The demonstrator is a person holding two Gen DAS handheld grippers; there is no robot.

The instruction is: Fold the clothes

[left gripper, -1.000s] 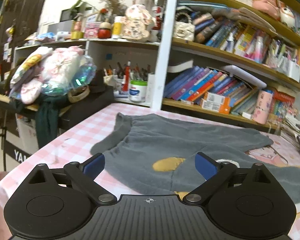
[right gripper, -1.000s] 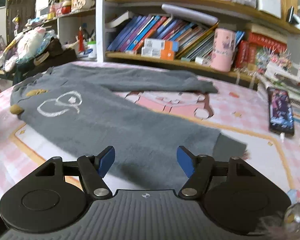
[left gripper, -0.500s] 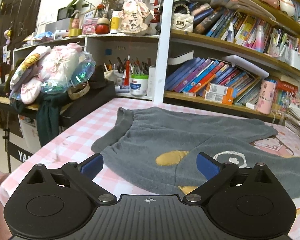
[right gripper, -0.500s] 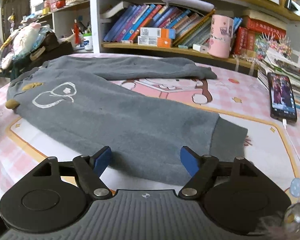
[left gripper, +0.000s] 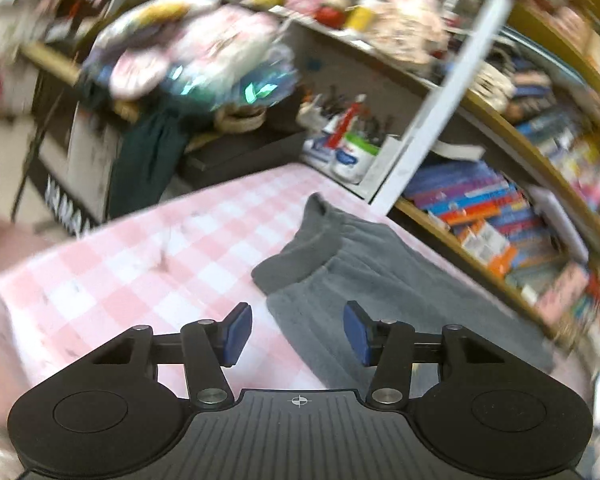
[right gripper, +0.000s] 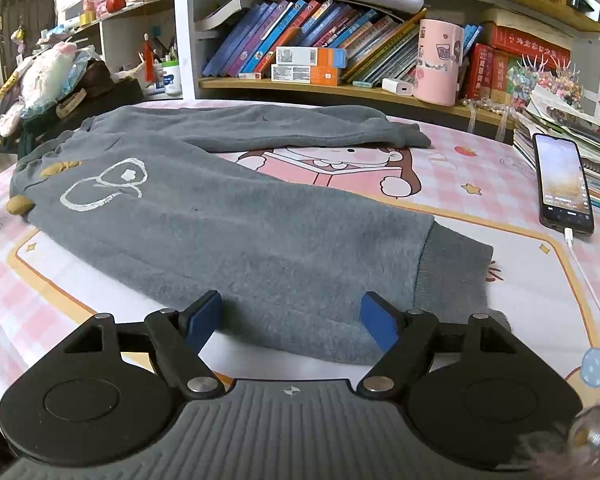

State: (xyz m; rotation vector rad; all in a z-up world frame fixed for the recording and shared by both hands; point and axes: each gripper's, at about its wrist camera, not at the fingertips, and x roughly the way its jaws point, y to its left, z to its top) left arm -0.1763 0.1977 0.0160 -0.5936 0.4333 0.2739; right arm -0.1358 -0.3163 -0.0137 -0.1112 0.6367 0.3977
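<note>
Narrowing over the waistband end of the grey trousers (left gripper: 384, 276), the left gripper (left gripper: 296, 334) has swung and rolled from its earlier level view, so the shelves now tilt and blur. Its jaws have just been closing from their widest spread, but they stand apart with nothing pinched; the fabric edge lies below and between them, and whether they touch it I cannot tell. The right gripper (right gripper: 290, 320) has hardly shifted: its jaws are spread wide above the nearer leg, close to the ribbed cuff (right gripper: 452, 276), holding nothing. The trousers lie flat on the pink checked table (right gripper: 520, 280), legs splayed apart, so no fold is made. I judge both ends are being lined up for a grasp, the left one first.
</note>
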